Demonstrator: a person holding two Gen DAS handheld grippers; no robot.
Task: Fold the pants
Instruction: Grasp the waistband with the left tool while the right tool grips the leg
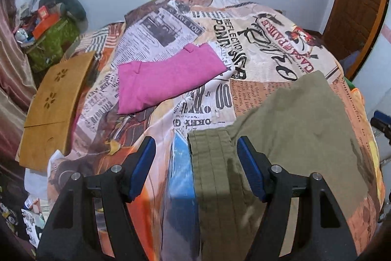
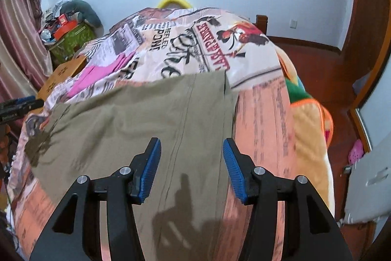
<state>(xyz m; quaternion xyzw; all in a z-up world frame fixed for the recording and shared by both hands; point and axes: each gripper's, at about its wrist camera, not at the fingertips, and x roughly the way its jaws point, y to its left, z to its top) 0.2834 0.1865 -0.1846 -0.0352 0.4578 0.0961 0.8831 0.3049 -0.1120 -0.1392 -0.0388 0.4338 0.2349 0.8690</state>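
We are holding two grippers above the bed. Our left gripper (image 1: 196,168) is standing wide with nothing between its blue pads, over the ribbed waistband edge of the one pair of olive pants (image 1: 288,129). Our right gripper (image 2: 191,170) is also gaping empty above the pants (image 2: 146,119), which are lying spread across the lower half of the newsprint bedspread (image 2: 185,45). One folded pink garment (image 1: 168,80) is resting left of centre, beside one wooden board (image 1: 53,104).

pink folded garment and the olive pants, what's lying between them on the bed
Only bare bedspread, with its newspaper print, lies between the pink folded garment and the olive pants; the left wrist view shows this.
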